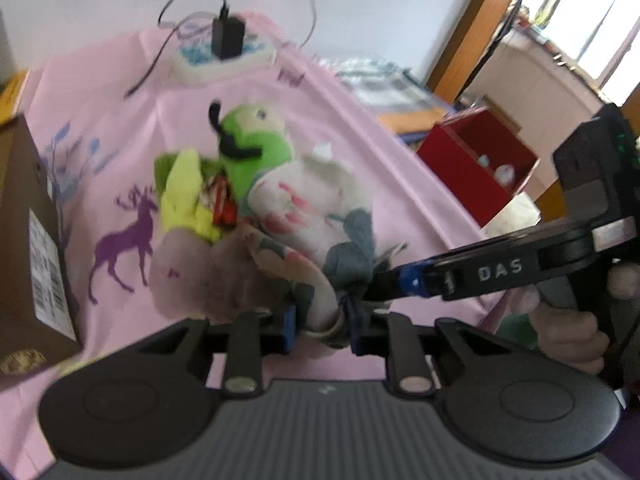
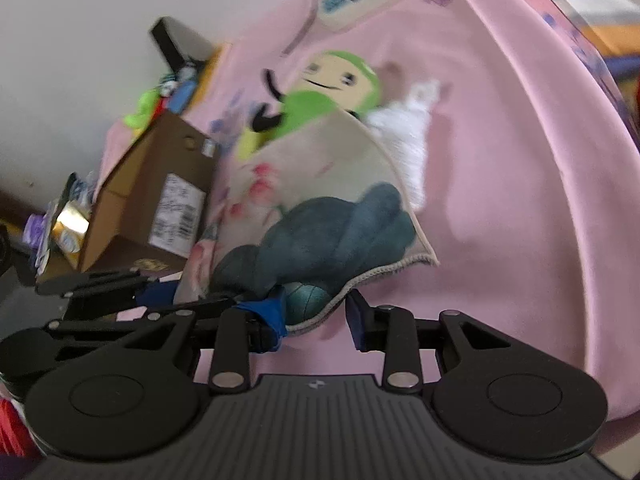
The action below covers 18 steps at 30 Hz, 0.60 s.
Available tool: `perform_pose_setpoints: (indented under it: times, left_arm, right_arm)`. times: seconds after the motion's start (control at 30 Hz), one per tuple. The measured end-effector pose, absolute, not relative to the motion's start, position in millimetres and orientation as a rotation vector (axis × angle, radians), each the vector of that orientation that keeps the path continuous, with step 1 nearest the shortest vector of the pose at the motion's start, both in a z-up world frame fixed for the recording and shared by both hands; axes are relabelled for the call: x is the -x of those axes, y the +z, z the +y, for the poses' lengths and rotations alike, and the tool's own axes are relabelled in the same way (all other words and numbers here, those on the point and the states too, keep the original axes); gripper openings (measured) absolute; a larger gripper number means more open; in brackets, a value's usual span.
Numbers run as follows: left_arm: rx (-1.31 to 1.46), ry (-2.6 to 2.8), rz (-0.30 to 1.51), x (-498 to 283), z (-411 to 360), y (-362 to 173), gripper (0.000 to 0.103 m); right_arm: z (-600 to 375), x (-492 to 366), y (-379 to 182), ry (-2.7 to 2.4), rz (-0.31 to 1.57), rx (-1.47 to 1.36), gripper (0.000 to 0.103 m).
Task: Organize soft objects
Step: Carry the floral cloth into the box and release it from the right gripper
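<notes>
**Printed cloth pinched at two edges, above the pink-covered desk**

Printed cloth (image 1: 304,208): soft, light, limp, sagging between grips; best held by the stitched hem, as now. Left gripper (image 1: 324,320) fingers clamped together on a bunched edge. Right gripper (image 2: 316,316) fingers partly apart, hem lying between them; contact of the pads cannot be told. Draped over the green plush doll (image 1: 256,148) on the desk (image 1: 400,200). Cardboard box (image 1: 28,240) close at left, power strip (image 1: 224,60) and cable behind; risk of snagging the doll.

Cloth (image 2: 320,184): cream, pink flowers, blue-grey leaves, stitched hem; draped partly over green plush, near corner lifted.
Green plush (image 1: 256,148): smiling face, lying beneath cloth's far edge.
White cloth (image 2: 408,136): crumpled beside plush.
</notes>
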<state>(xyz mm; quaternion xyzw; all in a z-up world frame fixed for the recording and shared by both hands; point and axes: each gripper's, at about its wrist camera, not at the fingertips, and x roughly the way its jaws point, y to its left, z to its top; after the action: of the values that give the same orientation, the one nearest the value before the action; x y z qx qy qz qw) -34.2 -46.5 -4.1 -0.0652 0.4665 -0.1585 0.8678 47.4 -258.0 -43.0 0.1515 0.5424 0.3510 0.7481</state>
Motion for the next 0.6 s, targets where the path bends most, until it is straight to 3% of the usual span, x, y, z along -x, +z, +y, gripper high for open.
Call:
perform_pose_setpoints:
  times: [0.6]
  left_arm:
    - [0.193, -0.359, 0.663, 72.3, 34.9, 78.1, 0.019]
  right_arm:
    - [-193.9, -34.1, 40.2, 0.924, 0.896, -0.272, 0.015]
